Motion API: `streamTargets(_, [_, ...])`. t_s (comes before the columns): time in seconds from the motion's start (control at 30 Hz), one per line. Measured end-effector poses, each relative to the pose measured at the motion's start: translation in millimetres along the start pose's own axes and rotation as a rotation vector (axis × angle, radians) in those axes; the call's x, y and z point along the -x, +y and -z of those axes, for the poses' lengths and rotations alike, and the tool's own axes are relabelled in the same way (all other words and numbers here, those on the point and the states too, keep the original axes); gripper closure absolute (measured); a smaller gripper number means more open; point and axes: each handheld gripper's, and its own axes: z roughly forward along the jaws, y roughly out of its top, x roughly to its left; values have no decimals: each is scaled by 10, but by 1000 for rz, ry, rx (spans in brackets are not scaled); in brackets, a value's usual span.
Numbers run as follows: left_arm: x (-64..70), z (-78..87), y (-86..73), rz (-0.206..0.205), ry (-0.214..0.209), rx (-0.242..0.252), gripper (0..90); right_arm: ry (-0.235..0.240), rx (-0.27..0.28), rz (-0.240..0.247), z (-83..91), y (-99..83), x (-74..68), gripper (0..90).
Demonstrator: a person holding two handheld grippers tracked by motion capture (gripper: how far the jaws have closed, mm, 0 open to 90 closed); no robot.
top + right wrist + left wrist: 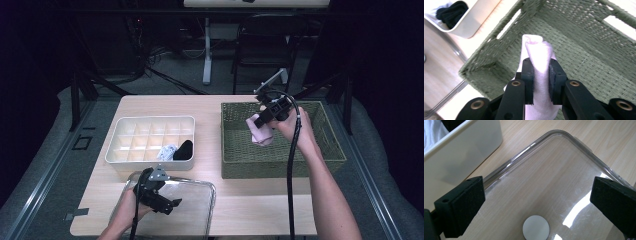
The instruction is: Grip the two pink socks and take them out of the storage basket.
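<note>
My right gripper (pixel 264 120) is shut on a rolled pale pink cloth (pixel 260 131), held above the inside of the green woven basket (pixel 280 162). In the right gripper view the pink cloth (pixel 537 56) is pinched between the jaws of my right gripper (pixel 540 71), over the basket (pixel 584 52) floor. My left gripper (pixel 170 205) is open above the clear plastic lid (pixel 200 187) at the table's front. In the left gripper view my left gripper (pixel 536 195) has its pads wide apart over the clear lid (pixel 541 170), which carries a white round sticker (pixel 536 228).
A white divided box (pixel 150 142) sits left of the basket, holding a black rolled item (pixel 183 150) and a white patterned one (pixel 167 151). The black item (pixel 451 12) lies in the white box (pixel 466 22). A chair (pixel 262 45) stands beyond the wooden table (pixel 260 210).
</note>
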Motion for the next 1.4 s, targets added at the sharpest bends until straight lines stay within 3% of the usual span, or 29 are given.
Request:
streamTargets(0.73, [18, -20, 3, -3, -3, -6, 0, 58, 36, 98, 235, -276, -561, 772])
streamTargets(1.1, [25, -21, 6, -8, -4, -8, 0, 92, 33, 163, 171, -499, -840, 768])
streamTargets(1.4, [37, -30, 5, -7, 0, -1, 0, 134, 44, 183, 35, -739, -993, 765])
